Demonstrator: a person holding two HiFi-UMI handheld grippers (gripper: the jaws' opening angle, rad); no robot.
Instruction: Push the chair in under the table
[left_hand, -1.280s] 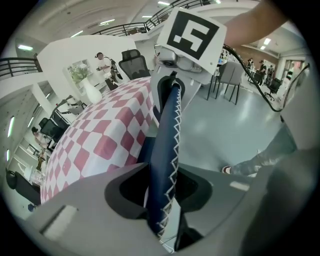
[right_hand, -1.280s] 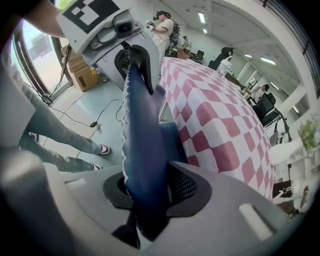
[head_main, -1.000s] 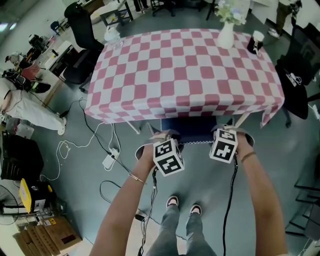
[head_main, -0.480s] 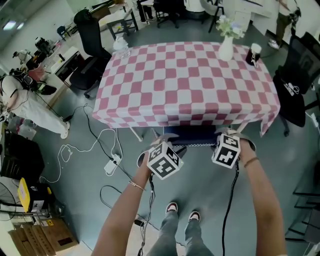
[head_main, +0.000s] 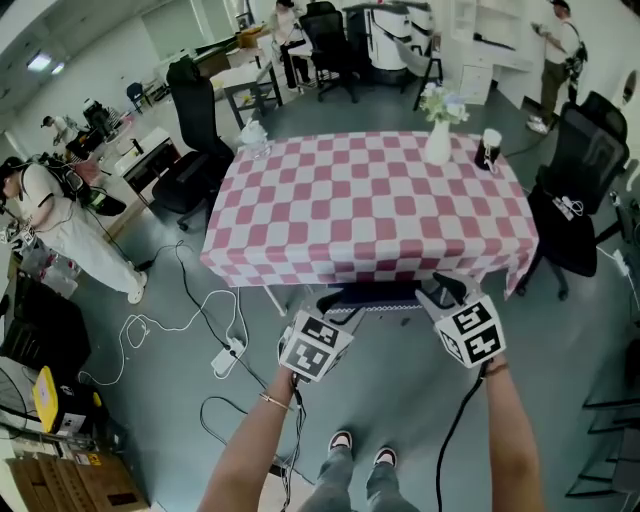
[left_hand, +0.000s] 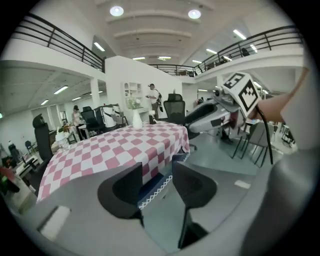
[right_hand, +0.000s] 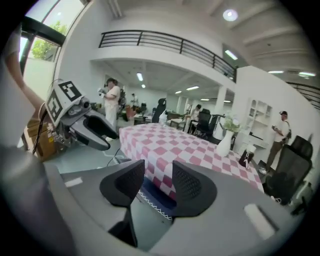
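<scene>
Left gripper (head_main: 345, 308) and right gripper (head_main: 440, 295) — jaws just opened wide, empty — stand clear of the chair (head_main: 385, 297), lying just ahead and below between them, seat already under the table (head_main: 370, 195)

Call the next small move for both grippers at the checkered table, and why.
Probably draw both back and stop. The left gripper and right gripper have just been opening, nothing between their jaws, off the dark blue chair seat with white zigzag trim, which already sits under the edge of the pink-and-white checkered tablecloth.
</scene>
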